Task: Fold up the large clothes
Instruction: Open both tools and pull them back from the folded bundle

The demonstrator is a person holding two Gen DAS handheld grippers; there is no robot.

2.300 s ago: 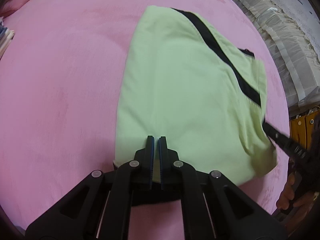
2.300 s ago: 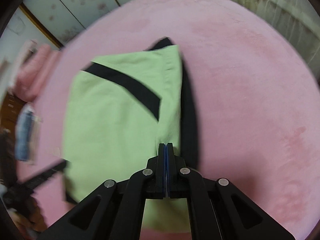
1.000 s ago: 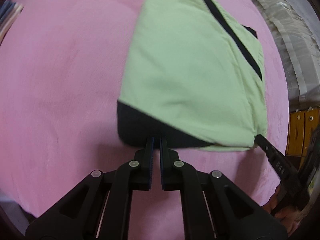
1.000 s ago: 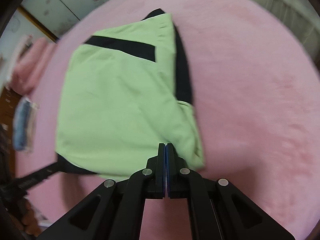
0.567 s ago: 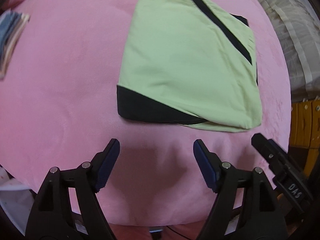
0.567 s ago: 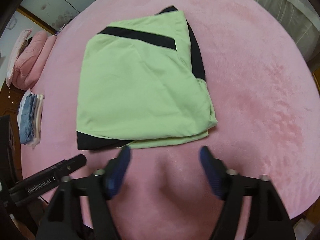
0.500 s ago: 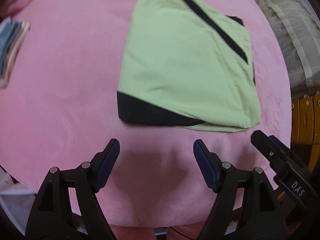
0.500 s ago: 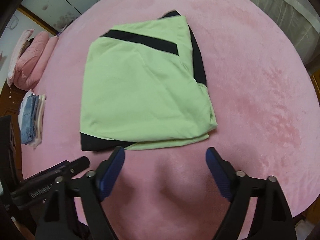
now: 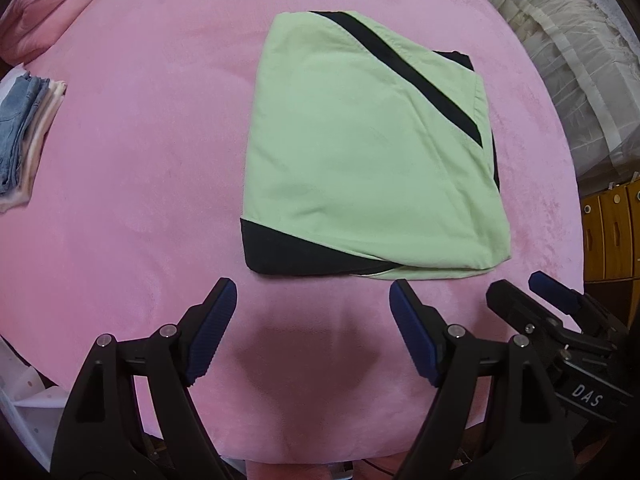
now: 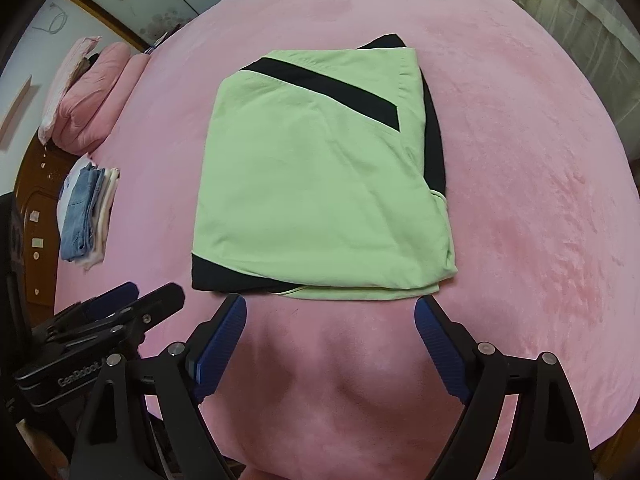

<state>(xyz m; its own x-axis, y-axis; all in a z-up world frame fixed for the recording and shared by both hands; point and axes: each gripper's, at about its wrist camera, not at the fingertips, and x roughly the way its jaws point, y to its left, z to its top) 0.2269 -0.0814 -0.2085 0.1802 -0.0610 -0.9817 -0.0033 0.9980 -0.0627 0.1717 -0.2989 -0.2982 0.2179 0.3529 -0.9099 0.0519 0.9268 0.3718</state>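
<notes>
A folded light-green garment with a black diagonal stripe and black corners (image 9: 360, 152) (image 10: 312, 184) lies flat on the pink bed cover (image 9: 120, 160) (image 10: 520, 160). My left gripper (image 9: 310, 288) hangs open above the bed, just short of the garment's near edge, with nothing between its blue pads. My right gripper (image 10: 330, 304) is open too, above the same near edge and holding nothing. Each gripper shows in the other's view: the right one (image 9: 536, 284) at the lower right, the left one (image 10: 152, 292) at the lower left.
A stack of folded clothes with jeans on top (image 9: 20, 132) (image 10: 86, 212) sits at the bed's left edge. Pink pillows (image 10: 92, 100) lie at the far left. White lace fabric (image 9: 560, 60) and yellow wooden drawers (image 9: 608, 232) stand to the right of the bed.
Both grippers were shut on the garment's near edge a second ago. They have let go, opened wide and risen, and the garment now lies folded on the bed.
</notes>
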